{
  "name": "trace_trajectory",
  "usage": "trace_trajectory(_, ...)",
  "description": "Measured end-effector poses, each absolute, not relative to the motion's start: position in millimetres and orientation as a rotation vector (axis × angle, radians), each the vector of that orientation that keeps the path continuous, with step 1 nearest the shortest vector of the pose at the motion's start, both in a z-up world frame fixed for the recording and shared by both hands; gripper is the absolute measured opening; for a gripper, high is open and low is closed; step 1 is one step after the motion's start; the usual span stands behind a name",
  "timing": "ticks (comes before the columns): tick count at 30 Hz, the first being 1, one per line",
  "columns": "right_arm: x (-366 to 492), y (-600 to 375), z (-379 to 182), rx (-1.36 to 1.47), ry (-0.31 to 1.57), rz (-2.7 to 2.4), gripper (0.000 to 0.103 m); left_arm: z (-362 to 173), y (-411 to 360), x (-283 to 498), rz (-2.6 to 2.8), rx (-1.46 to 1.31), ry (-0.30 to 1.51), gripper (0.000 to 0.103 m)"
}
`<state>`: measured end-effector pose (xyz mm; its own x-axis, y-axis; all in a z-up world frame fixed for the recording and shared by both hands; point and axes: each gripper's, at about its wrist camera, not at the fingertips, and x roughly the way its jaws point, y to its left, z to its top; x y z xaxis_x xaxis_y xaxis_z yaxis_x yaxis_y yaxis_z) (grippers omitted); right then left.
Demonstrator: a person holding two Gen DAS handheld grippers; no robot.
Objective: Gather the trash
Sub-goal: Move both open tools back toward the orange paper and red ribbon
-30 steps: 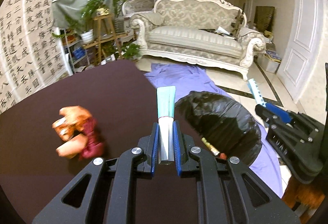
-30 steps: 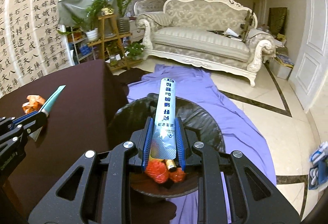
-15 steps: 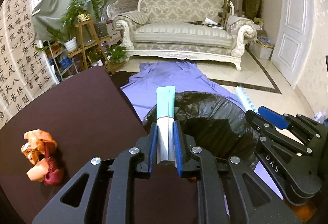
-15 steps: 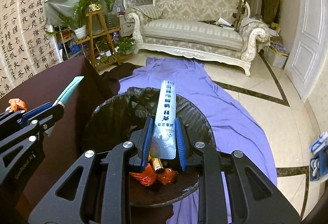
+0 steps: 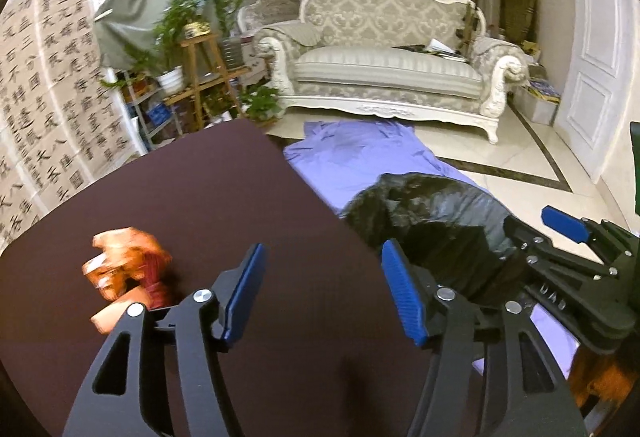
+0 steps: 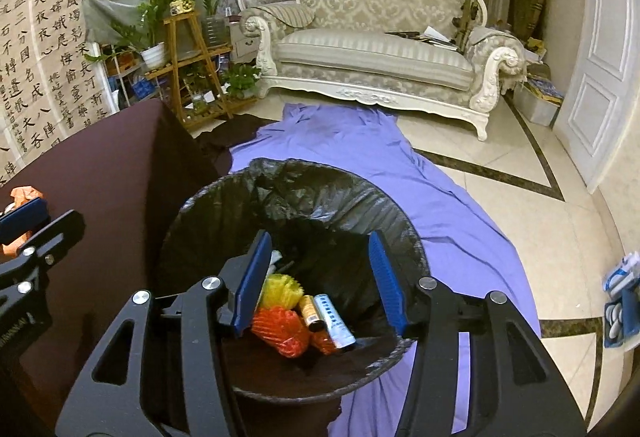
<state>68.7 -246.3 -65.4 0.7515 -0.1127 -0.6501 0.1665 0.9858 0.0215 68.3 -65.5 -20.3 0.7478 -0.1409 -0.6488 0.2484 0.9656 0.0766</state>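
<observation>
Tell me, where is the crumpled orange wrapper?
In the left wrist view the crumpled orange wrapper lies on the dark brown table, just left of the open left gripper.

A glossy, wrinkled black plastic bag point(image 6: 320, 197) is lining the bin at the lower centre of the right wrist view, catching light along its rim. Inside it, a smooth, shiny tube point(image 6: 334, 321) is lying against rough orange netting point(image 6: 280, 329). The dark tablecloth point(image 5: 200, 197) filling the left of the left wrist view is looking matt and woven. Crumpled orange paper point(image 5: 120, 269) is sitting on it, blurred. The purple cloth point(image 6: 360, 157) on the polished floor is lying soft and creased.
</observation>
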Motion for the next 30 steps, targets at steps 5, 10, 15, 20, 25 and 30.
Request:
trace_trajectory(5, 66.9, -223.6, -58.8, 0.082, 0.701, -0.095, 0.053, -18.3, -23.5, 54.7, -0.132, 0.14, 0.702, 0.064)
trace_trajectory(10, 67.8, -189.6, -53.6, 0.063, 0.704, -0.021, 0.053, -18.6, 18.4, 41.8, -0.045, 0.105, 0.719, 0.066)
trace_trajectory(15, 68.1, -146.6, -46.9, 0.033, 0.708, 0.072, 0.054, -20.1, 67.5, 28.9, 0.062, 0.066, 0.732, 0.066)
trace_trajectory(20, 68.5, -99.8, -40.5, -0.014, 0.706, 0.157, 0.058, -25.8, 113.2, 20.4, 0.164, 0.032, 0.741, 0.066)
trace_trajectory(25, 70.5, -55.0, -36.5, -0.051, 0.713, 0.233, 0.06, -28.0, 153.9, 15.9, 0.238, -0.008, 0.747, 0.066)
trace_trajectory(30, 76.1, -8.7, -32.8, -0.066, 0.719, 0.294, 0.066, -31.7, 181.8, 6.6, 0.276, -0.051, 0.747, 0.066)
